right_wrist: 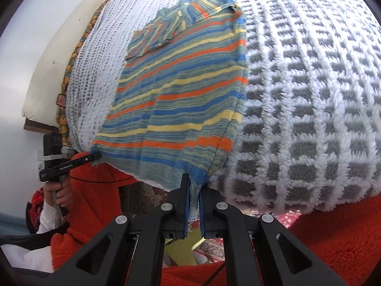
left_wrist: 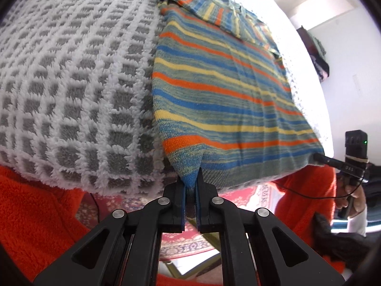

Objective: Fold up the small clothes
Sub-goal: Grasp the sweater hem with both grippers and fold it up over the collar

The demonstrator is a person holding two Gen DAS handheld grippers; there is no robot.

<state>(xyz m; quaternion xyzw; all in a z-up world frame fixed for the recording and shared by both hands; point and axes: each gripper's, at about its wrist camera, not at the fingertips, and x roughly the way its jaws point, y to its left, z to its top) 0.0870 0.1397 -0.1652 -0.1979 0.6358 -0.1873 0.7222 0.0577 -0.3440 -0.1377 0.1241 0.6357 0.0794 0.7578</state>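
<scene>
A small knitted sweater [left_wrist: 221, 90] with blue, yellow and orange stripes lies flat on the bed, its sleeves folded in at the far end. My left gripper [left_wrist: 190, 178] is shut on the near left corner of its hem, lifted just off the bed's edge. At the right edge of that view, my right gripper [left_wrist: 318, 157] pinches the other hem corner. In the right wrist view the sweater [right_wrist: 181, 88] stretches away from my right gripper [right_wrist: 194, 186], which is shut on the near hem corner. My left gripper [right_wrist: 96, 154] holds the far left corner.
A fluffy white and grey checked blanket [left_wrist: 71, 83] covers the bed, over an orange fleece cover [left_wrist: 35, 214]. A patterned rug [left_wrist: 185, 243] lies on the floor below. A cream cushion [right_wrist: 54, 59] sits at the bed's far left. A person's hand [right_wrist: 59, 193] grips the left handle.
</scene>
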